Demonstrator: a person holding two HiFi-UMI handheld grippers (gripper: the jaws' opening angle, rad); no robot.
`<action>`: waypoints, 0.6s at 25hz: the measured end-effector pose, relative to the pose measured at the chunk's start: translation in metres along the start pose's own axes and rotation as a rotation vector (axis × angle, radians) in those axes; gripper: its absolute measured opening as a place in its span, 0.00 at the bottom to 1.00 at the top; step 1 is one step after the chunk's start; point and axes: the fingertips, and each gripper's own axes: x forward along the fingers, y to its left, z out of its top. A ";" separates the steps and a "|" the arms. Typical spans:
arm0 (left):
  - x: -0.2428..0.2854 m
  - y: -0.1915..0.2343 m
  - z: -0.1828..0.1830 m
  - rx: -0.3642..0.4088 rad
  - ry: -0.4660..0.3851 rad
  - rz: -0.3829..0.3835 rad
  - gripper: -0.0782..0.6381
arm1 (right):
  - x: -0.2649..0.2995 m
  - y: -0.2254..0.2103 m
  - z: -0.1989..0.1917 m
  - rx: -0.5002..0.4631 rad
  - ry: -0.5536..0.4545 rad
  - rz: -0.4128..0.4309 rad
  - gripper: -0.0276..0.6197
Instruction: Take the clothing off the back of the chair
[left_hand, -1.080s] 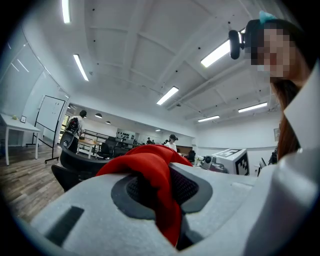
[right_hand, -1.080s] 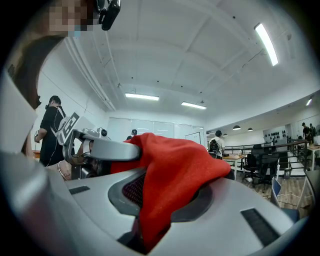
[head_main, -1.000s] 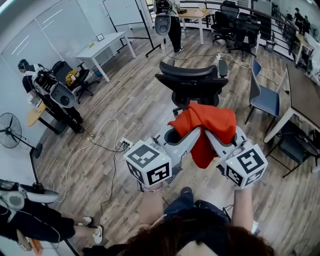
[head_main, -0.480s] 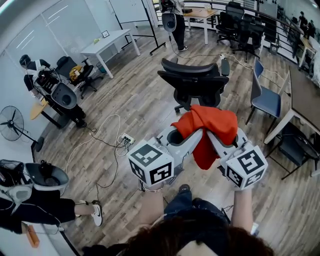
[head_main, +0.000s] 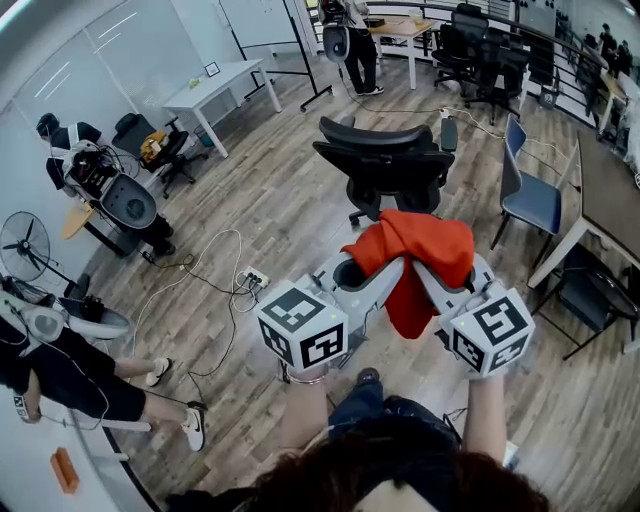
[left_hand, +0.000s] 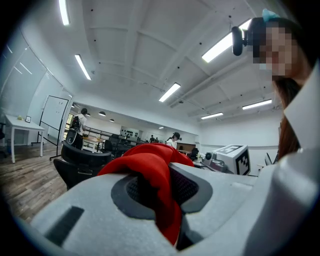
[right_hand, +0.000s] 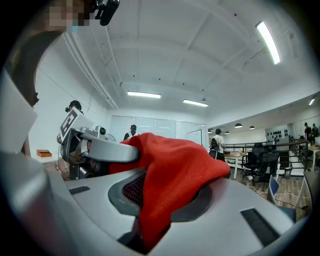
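Note:
A red garment (head_main: 418, 248) hangs in the air between my two grippers, clear of the black office chair (head_main: 385, 165) that stands behind it on the wood floor. My left gripper (head_main: 385, 264) is shut on the garment's left part, and the cloth bunches between its pads (left_hand: 150, 167). My right gripper (head_main: 428, 268) is shut on the right part, where the fabric (right_hand: 175, 170) drapes over its jaws. A fold of cloth hangs down between the two grippers. The chair's back (left_hand: 80, 159) is bare.
A blue chair (head_main: 530, 195) and a dark table (head_main: 605, 185) stand to the right. Cables and a power strip (head_main: 250, 280) lie on the floor at left. A person (head_main: 70, 370) stands at lower left near a fan (head_main: 25, 250). A white table (head_main: 215, 90) is far left.
Both grippers keep their hold on the red garment and sit at the same spot in view. The person at the lower left has walked on, further into view.

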 end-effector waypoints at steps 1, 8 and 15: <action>0.001 0.000 0.000 0.003 0.004 0.003 0.22 | 0.000 -0.001 0.000 0.001 0.003 0.000 0.19; 0.010 0.007 -0.008 0.010 0.035 0.017 0.22 | 0.002 -0.010 -0.007 -0.004 0.019 -0.004 0.19; 0.012 0.014 -0.008 0.007 0.047 0.024 0.22 | 0.009 -0.014 -0.008 0.008 0.021 -0.001 0.18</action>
